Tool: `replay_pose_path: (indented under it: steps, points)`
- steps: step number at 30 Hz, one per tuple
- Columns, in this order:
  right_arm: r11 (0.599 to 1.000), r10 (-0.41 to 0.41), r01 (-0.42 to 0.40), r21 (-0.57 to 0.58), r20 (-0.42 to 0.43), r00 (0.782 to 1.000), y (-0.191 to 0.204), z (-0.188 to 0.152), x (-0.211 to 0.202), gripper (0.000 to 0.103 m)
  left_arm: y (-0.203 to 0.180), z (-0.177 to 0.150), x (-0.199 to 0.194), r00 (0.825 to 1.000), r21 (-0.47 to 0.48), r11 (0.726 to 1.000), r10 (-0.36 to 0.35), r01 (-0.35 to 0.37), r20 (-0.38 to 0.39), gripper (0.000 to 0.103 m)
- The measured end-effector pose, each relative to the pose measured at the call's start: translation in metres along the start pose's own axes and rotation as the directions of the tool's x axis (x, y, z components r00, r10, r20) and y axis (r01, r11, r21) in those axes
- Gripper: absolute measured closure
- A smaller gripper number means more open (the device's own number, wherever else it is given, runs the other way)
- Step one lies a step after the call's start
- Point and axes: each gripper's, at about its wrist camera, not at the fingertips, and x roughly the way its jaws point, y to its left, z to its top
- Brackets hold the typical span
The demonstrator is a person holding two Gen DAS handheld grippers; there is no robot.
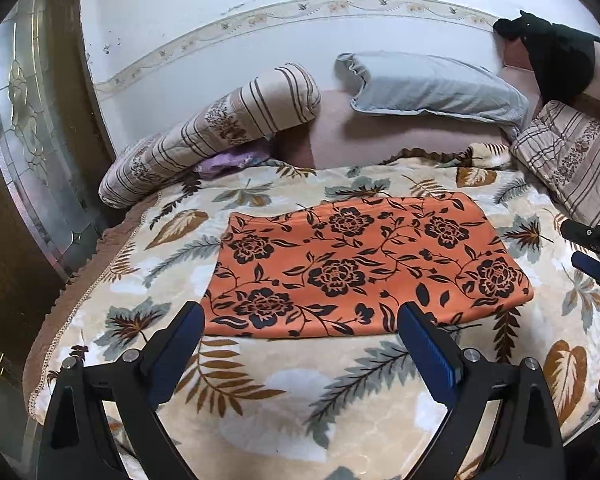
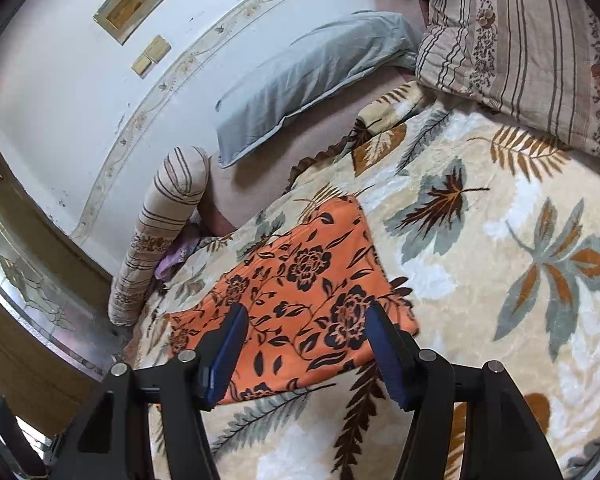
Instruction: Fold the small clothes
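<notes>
An orange cloth with black flowers [image 1: 364, 268] lies flat as a folded rectangle on the leaf-patterned blanket [image 1: 284, 400]. My left gripper [image 1: 300, 316] is open and empty, just above the cloth's near edge. My right gripper [image 2: 306, 316] is open and empty, hovering over the cloth's [image 2: 300, 292] right end. The right gripper also shows at the right edge of the left wrist view [image 1: 596, 252].
Striped bolster pillows [image 1: 216, 128] [image 2: 532, 40] lie at the left and right of the bed. A grey-blue pillow [image 1: 432, 84] rests against the white wall. A dark garment [image 1: 556, 56] sits at the back right. A glass-panelled door [image 1: 32, 128] stands left.
</notes>
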Motion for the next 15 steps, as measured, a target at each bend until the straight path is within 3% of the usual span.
replay_pose_path:
  steps: [7,15]
  points:
    - [0.998,0.013,-0.014,-0.056,-0.015,1.000,0.012,-0.003,0.005,0.038,0.002,-0.001,0.008,1.000,-0.005,1.000,0.018,-0.018,-0.014,0.006]
    - [0.999,0.031,-0.031,-0.008,-0.029,0.999,0.004,-0.001,0.007,0.038,0.009,-0.004,0.015,0.999,-0.015,1.000,0.024,-0.025,-0.028,0.006]
